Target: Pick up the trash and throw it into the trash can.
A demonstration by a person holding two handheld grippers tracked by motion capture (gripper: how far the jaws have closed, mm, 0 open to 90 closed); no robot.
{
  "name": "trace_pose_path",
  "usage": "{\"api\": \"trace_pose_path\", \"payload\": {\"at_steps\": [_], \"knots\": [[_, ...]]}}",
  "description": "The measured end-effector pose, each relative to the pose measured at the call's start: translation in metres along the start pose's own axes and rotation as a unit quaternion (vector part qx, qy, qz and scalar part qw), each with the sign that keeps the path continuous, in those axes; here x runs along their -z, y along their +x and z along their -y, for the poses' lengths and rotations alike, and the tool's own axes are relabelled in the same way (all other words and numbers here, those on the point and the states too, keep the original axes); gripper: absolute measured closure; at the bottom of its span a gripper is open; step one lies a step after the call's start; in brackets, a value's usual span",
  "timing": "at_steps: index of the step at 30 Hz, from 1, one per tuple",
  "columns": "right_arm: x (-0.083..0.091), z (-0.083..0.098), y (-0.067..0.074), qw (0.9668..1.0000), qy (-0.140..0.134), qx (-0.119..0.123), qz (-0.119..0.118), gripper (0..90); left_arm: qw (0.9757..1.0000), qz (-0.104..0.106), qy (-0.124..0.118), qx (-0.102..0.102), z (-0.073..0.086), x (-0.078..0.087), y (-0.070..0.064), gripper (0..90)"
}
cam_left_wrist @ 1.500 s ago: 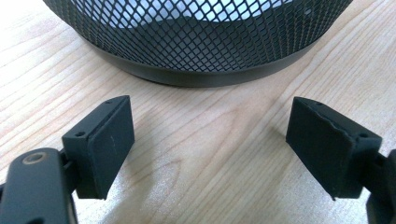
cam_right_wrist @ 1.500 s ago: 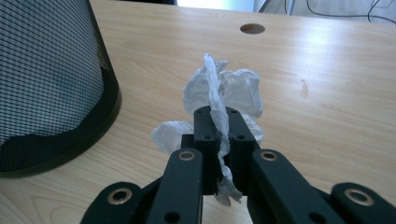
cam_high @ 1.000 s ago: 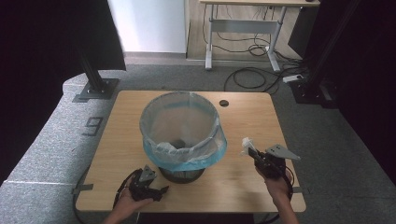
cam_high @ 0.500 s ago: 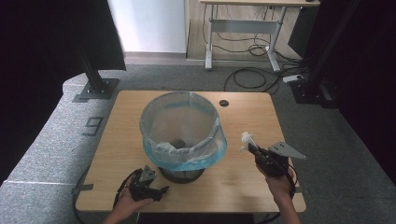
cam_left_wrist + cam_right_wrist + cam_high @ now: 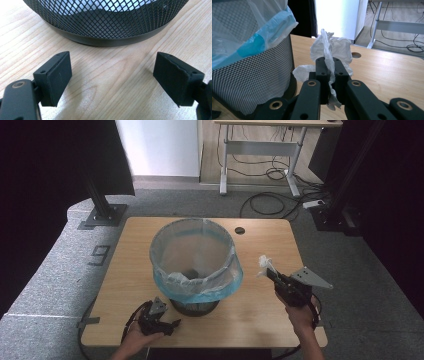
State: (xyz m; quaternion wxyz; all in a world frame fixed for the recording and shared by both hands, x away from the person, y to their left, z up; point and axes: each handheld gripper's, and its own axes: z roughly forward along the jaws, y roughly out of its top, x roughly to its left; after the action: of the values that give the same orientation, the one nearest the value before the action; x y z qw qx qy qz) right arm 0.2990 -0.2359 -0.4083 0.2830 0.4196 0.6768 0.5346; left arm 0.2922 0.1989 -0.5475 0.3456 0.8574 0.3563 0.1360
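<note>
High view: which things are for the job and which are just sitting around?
For the job: crumpled tissue pinched in the right gripper; mesh bin with its blue bag; left gripper, open by the bin's base.
Just around: table, its round hole, floor cables, far desk.

Wooden table (image 5: 260,245): black mesh bin (image 5: 195,307) (plastic-lined) stands mid-table; left gripper (image 5: 172,324) rests near front edge.

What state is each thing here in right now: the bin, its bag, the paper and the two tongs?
Mesh bin: upright on the table, lined.
Blue bag: open, folded over the rim, some crumpled white paper inside.
Tissue: crumpled, pinched, held above the table beside the bin.
Right tongs: shut on the tissue.
Left tongs: open, nothing between them, low on the table facing the bin's base.
</note>
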Motion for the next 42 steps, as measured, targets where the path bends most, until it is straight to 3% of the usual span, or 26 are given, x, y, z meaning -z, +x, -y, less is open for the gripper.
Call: {"api": "trace_pose_path", "payload": {"at_steps": [25, 42], "knots": [[0.006, -0.023, 0.007, 0.9993, -0.036, 0.0, -0.013, 85.5, 1.0, 0.001, -0.001, 0.001, 0.0, 0.0, 0.0, 15.1], [0.007, -0.038, 0.009, 0.9988, -0.046, 0.005, -0.016, 85.5, 1.0, 0.0, -0.001, 0.001, 0.0, 0.0, 0.0, 15.2]]}}
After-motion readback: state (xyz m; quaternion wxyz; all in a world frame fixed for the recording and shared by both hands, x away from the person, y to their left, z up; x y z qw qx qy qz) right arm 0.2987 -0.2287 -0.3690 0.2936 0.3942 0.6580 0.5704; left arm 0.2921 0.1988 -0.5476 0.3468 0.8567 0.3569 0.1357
